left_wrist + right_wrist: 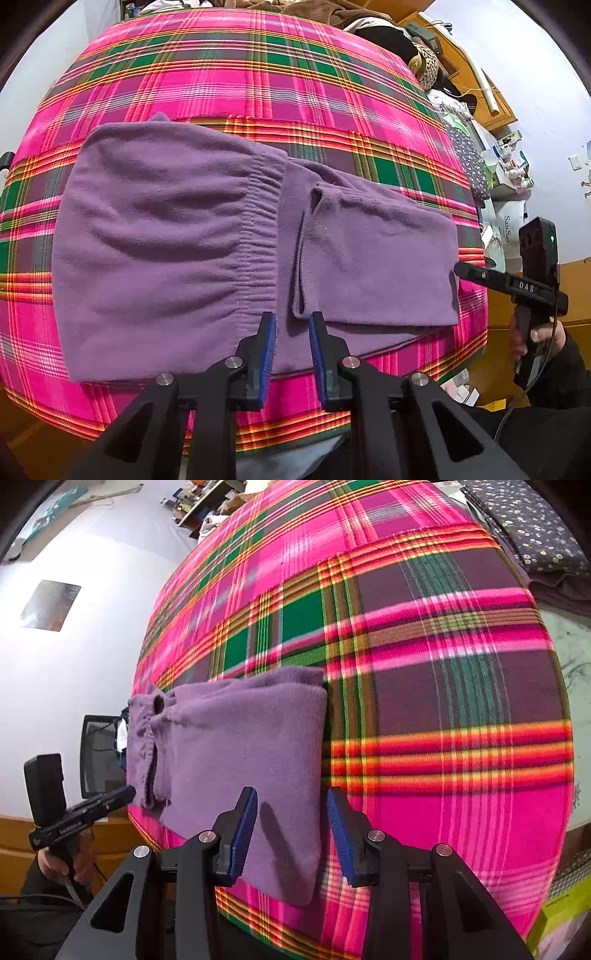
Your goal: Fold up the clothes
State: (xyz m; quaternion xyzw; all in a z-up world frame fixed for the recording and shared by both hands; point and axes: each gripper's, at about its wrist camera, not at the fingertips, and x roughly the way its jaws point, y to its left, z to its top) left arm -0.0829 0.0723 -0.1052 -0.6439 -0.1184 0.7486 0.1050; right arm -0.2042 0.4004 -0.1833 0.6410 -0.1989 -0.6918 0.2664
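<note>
I've got the purple trousers (166,236) lying flat on the plaid blanket (229,74) that covers the bed, long axis running left to right across me, waistband near the middle and the leg end already doubled over on my right. My left hand-held gripper (292,325) hangs over the near edge beside the waistband, jaws apart, nothing between them. My right hand-held gripper (291,812) is the nearer one to the folded end: its jaws gape wide, straddling that outer fold edge, pads not pressing the cloth. So the next fold, I reckon, is right end carried leftward, along the long axis.
</note>
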